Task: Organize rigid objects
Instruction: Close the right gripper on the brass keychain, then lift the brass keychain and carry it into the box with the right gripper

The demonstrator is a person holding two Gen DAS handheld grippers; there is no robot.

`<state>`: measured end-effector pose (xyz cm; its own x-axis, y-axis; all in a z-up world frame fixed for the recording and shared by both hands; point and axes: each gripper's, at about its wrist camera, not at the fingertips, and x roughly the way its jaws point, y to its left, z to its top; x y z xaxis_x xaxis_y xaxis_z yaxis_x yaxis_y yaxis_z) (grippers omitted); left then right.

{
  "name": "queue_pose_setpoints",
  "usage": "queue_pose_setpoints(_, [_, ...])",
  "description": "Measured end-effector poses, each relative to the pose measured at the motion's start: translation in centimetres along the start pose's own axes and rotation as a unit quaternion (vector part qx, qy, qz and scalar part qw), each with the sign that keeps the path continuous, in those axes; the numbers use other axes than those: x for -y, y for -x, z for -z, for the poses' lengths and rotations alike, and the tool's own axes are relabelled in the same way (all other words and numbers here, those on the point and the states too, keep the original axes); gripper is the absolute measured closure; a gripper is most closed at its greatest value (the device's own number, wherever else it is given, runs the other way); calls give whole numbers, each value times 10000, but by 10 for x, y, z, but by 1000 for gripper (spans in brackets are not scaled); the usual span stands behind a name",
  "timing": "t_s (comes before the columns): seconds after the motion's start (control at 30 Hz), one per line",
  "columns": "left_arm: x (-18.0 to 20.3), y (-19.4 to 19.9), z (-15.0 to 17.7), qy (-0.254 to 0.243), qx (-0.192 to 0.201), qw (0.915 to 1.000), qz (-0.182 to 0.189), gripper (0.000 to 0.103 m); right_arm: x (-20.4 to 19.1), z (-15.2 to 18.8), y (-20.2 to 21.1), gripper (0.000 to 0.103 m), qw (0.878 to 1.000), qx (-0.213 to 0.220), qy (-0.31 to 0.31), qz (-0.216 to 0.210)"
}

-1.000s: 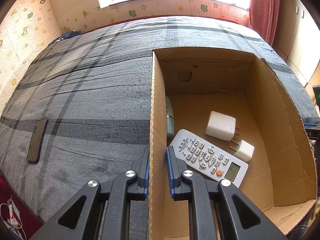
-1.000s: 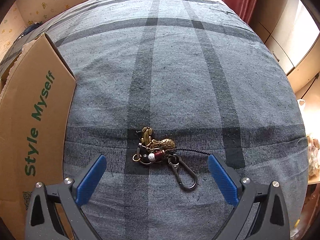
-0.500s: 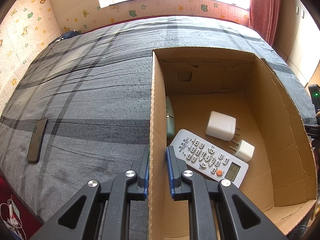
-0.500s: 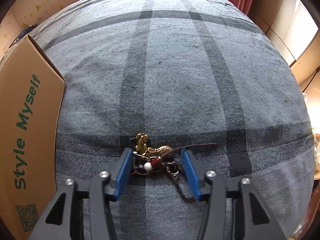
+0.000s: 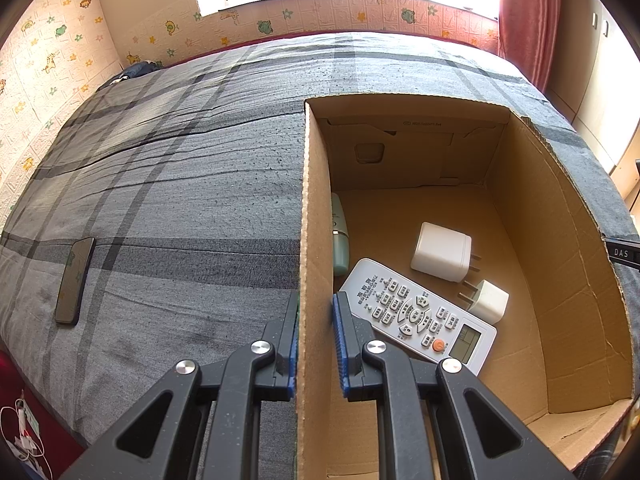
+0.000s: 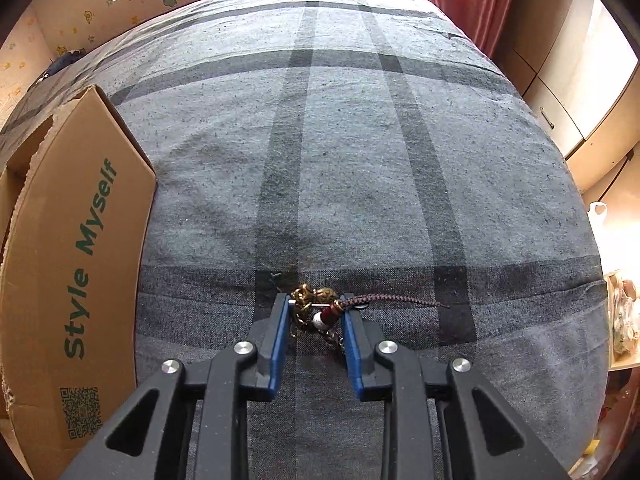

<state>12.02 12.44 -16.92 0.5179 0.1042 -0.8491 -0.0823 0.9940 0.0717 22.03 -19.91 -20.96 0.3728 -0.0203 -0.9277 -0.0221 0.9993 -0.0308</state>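
My left gripper (image 5: 315, 312) is shut on the left wall of the open cardboard box (image 5: 316, 208), which stands on the bed. Inside the box lie a white remote control (image 5: 420, 316), a large white charger (image 5: 442, 252), a small white plug (image 5: 490, 300) and a pale green bottle (image 5: 340, 240) against the wall. My right gripper (image 6: 314, 312) is shut on a brass keychain (image 6: 314, 300) with a red bead and braided cord, held just above the bedspread. The box's outer side (image 6: 80, 240) is at the left of the right wrist view.
A dark phone (image 5: 74, 280) lies on the grey plaid bedspread (image 5: 180, 200) left of the box. The bed's edge and cabinets (image 6: 580, 100) are on the right. A red curtain (image 5: 524, 20) hangs at the far right corner.
My right gripper has closed on the keychain and lifted it off the bedspread; the carabiner now hangs between the fingers. My left gripper has kept its hold on the box wall.
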Motion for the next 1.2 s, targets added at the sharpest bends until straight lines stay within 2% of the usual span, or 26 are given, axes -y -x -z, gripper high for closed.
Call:
queue_pose_setpoints(0.3, [0, 0, 0, 0, 0, 10000, -2, 88, -4, -7, 25, 78, 9999, 111, 98, -22])
queue_pose_setpoints(0.63, [1, 0, 0, -1, -2, 10000, -4, 88, -16, -15, 71, 78, 9989, 398, 258, -70])
queue_pose_setpoints(0.93, [0, -1, 0, 16, 0, 10000, 6, 88, -42, -26, 113, 78, 9961, 695, 475, -252])
queue_pose_setpoints(1.2, [0, -1, 0, 10, -2, 10000, 3, 88, -81, -35, 152, 78, 9898, 1005, 871, -505])
